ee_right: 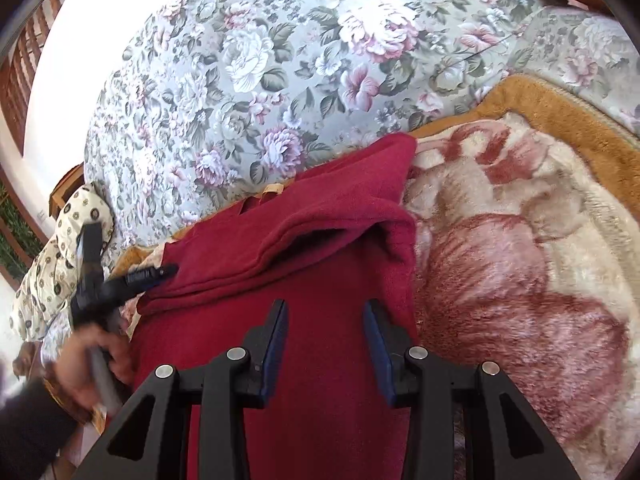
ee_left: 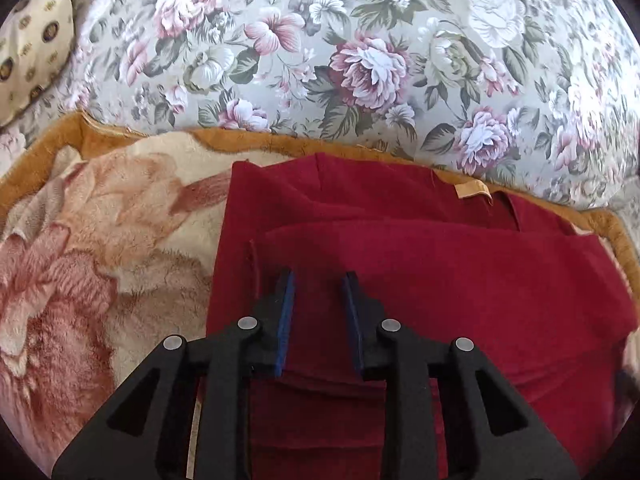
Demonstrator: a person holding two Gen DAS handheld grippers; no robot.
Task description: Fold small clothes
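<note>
Red garment (ee_left: pixel 400 280) lies partly folded on a plush blanket (ee_left: pixel 100 240).
Left gripper (ee_left: pixel 318 280) hovers over it, fingers narrowly parted, empty; right gripper (ee_right: pixel 325 308) likewise, wider. Only the right view shows the person's left hand (ee_right: pixel 88 364) and a patterned pillow (ee_right: pixel 52 276).

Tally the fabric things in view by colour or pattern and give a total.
Dark red garment: 1
Tan label on it: 1
Grey floral bedcover: 1
Cream and pink plush blanket with orange border: 1
Cream dotted pillow: 1
Total: 5
</note>
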